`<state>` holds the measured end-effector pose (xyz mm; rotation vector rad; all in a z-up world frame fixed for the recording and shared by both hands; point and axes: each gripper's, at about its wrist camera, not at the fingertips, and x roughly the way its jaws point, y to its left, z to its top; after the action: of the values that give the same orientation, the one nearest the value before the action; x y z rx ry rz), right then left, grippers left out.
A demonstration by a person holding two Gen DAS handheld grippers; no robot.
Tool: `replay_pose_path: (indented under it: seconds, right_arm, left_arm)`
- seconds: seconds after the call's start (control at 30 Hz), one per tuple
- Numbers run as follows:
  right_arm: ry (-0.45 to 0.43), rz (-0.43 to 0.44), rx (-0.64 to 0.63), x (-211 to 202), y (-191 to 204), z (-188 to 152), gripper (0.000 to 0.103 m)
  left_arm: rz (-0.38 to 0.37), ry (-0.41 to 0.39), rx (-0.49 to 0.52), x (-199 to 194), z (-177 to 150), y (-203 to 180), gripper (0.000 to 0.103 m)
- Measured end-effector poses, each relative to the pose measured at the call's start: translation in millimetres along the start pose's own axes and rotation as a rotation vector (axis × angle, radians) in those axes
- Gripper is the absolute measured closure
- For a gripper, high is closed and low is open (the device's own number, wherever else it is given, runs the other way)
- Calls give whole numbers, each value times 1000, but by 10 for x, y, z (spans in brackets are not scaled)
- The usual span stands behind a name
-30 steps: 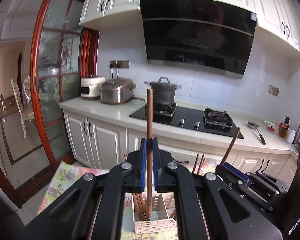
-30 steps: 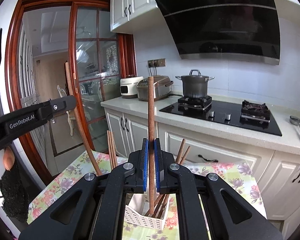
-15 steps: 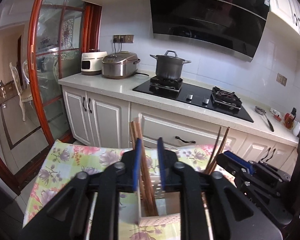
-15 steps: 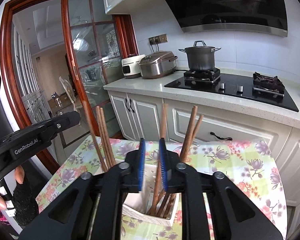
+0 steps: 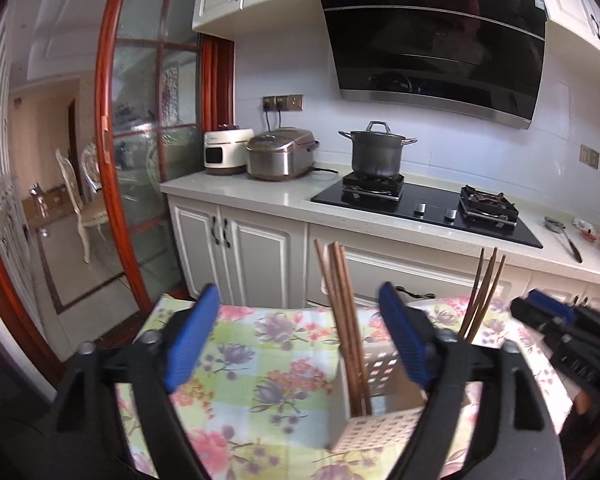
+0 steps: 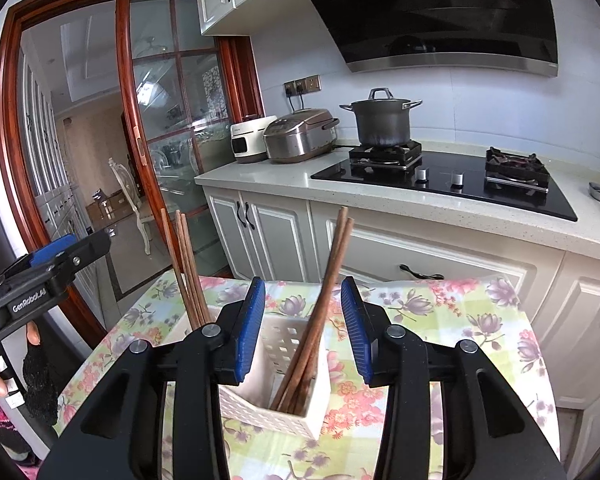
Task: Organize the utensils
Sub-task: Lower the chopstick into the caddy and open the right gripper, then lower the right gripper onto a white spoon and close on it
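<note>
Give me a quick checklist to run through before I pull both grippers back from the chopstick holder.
1. Left gripper open, nothing between the fingers: ok.
2. Right gripper open, nothing gripped: ok.
3. Left bundle of chopsticks standing inside the white holder: ok.
4. Right bundle of chopsticks inside the holder, leaning: ok.
5. Holder upright on the floral tablecloth: ok.
6. No chopsticks left lying on the cloth: none visible, but the grippers hide the near part, so cannot tell.
</note>
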<state>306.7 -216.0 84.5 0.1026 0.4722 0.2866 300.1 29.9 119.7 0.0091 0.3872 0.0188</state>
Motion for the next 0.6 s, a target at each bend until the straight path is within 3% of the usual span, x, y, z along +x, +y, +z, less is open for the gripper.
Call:
replay_pose_path:
  seconds: [0.13,0.37,0.6]
  right_arm:
    - [-1,-39,-16,-186,-13,-127,55]
    - [6,-104,-40,-546,-3,-519,41]
    - [42,-152,-29,-771,-19,-1028,38]
  left_arm:
    - [33,-32,30,-211,-166,32,5]
    - [23,-3,64,-534,-535,45,5]
    - [3,42,46,-724,-974,-1,5]
